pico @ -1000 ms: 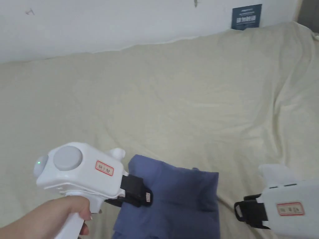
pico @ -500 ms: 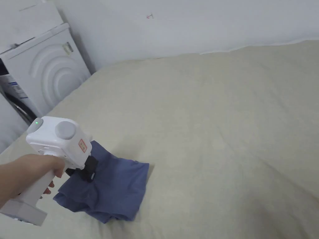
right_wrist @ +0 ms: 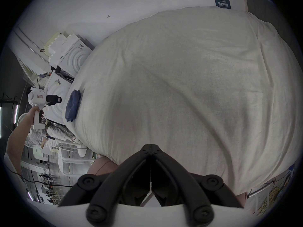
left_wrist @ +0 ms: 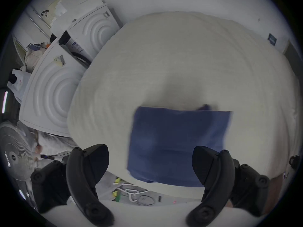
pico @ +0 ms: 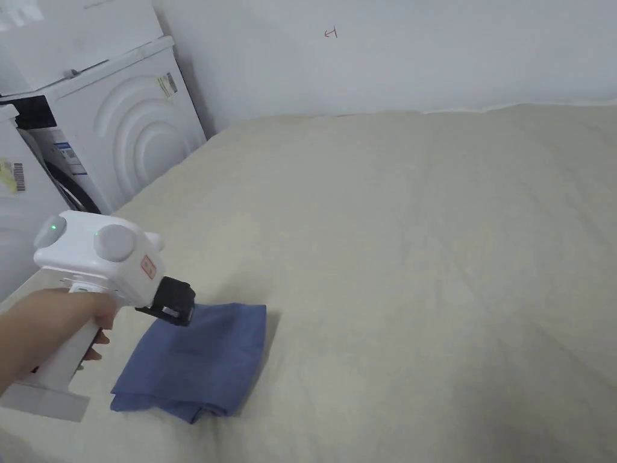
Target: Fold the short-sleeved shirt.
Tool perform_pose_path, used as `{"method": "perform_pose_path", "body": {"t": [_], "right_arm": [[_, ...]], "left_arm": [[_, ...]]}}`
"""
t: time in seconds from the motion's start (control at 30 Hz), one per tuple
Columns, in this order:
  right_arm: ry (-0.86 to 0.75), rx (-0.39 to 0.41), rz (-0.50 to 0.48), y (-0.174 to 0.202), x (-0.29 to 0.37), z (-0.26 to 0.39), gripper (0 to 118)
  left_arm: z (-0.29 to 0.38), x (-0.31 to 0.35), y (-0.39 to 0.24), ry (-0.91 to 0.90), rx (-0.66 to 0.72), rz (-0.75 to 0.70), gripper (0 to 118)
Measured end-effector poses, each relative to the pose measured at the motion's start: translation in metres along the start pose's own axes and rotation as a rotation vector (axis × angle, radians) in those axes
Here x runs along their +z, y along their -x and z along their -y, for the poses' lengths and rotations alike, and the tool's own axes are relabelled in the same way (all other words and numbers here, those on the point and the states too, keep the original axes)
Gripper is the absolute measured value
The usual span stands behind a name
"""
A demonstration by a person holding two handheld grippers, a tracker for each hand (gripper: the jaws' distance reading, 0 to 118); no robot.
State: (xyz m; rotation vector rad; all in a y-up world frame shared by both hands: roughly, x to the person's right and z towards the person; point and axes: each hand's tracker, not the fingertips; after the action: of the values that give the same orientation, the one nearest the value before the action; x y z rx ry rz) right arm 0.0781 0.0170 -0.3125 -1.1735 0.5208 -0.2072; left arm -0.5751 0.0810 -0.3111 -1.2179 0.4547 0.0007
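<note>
One folded blue shirt (pico: 196,359) lies flat near the bed's (pico: 422,241) left edge, its long axis roughly along that edge. Just above it, the left gripper (left_wrist: 150,162) hangs with jaws wide apart, holding nothing. Right gripper (right_wrist: 150,148) has its jaws pressed together, empty, at the bed's near edge.

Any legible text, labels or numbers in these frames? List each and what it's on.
Nothing is legible.
Red-bordered sticker on the left gripper: too small.
Blue sign on the wall: blurred.
Washer label: too small.
Barcode label: too small.
Red mark on the wall: a scribble, no word.
</note>
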Motion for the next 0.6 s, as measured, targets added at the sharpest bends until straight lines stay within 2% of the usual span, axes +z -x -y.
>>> {"method": "perform_pose_path", "body": {"t": [0.07, 0.1, 0.13, 0.17, 0.23, 0.27, 0.3, 0.37, 0.47, 0.6], "right_arm": [[-0.003, 0.001, 0.002, -0.001, 0.004, 0.005, 1], [-0.007, -0.003, 0.004, -0.002, 0.008, 0.007, 1], [-0.011, -0.007, 0.004, -0.004, 0.011, 0.009, 1], [-0.022, -0.015, 0.004, -0.006, 0.017, 0.011, 1], [-0.046, -0.027, 0.004, -0.009, 0.028, 0.014, 1], [-0.072, -0.033, 0.002, -0.011, 0.036, 0.016, 1], [-0.109, -0.040, 0.002, -0.012, 0.045, 0.017, 1], [-0.202, -0.029, 0.018, -0.016, 0.066, 0.020, 1], [-0.393, 0.011, 0.068, -0.012, 0.104, 0.026, 1], [-0.678, 0.021, 0.096, -0.007, 0.150, 0.044, 1]], "left_arm": [[0.008, 0.018, -0.032, -0.056, -0.017, 0.127, 99], [0.012, 0.028, -0.050, -0.139, -0.041, 0.187, 81], [0.017, 0.039, -0.070, -0.214, -0.064, 0.198, 32], [0.028, 0.054, -0.098, -0.304, -0.083, 0.171, 0], [0.048, 0.089, -0.134, -0.501, -0.087, 0.306, 0], [0.056, 0.103, -0.150, -0.538, -0.089, 0.411, 0], [0.065, 0.118, -0.168, -0.577, -0.067, 0.433, 0], [0.082, 0.148, -0.199, -0.696, -0.008, 0.397, 0], [0.117, 0.191, -0.241, -0.889, 0.043, 0.440, 0], [0.167, 0.241, -0.290, -1.107, 0.034, 0.369, 0]]}}
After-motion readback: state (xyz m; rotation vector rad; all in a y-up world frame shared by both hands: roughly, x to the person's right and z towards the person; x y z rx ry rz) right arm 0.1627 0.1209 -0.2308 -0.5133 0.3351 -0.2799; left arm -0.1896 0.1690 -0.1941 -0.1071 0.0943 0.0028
